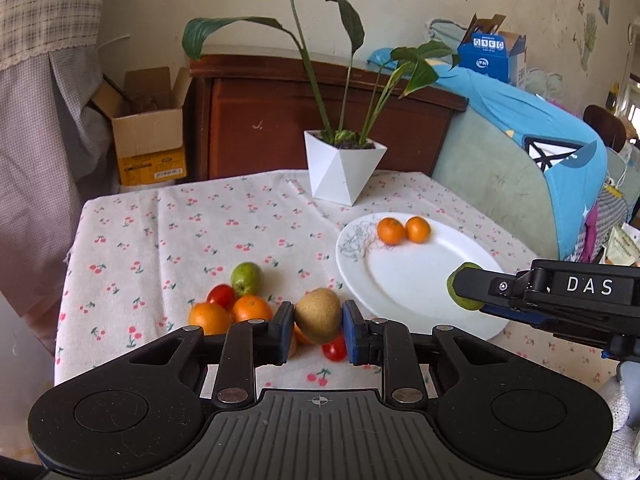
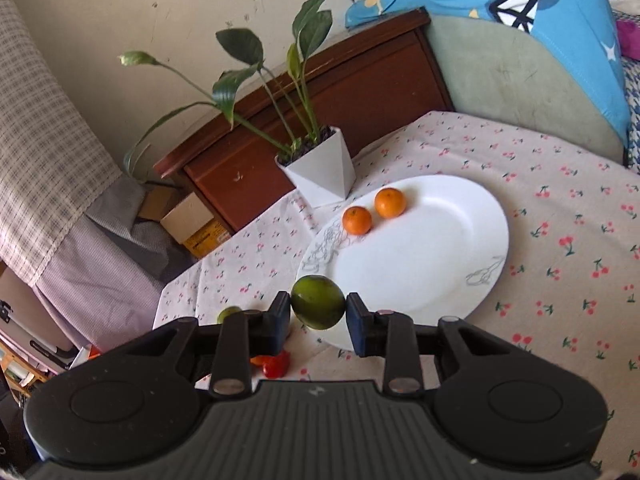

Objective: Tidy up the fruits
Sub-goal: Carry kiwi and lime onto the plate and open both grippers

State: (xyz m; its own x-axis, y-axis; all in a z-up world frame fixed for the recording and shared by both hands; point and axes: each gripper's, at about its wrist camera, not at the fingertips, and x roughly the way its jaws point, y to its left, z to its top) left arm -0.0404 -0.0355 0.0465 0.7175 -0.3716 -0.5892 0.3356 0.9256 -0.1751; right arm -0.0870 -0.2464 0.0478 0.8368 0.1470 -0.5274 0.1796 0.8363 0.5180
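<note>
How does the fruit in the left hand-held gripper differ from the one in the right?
The kiwi in the left hand-held gripper is brown and matte; the green fruit in the right hand-held gripper is green and glossy. The kiwi sits by the loose fruit pile; the green fruit is at the plate edge. Both are pinched between the fingers.

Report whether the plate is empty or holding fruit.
Holding fruit: two oranges sit near the far rim of the plate; the rest is bare.

Four oranges, two tomatoes, two green fruits, one kiwi, one plate
</note>
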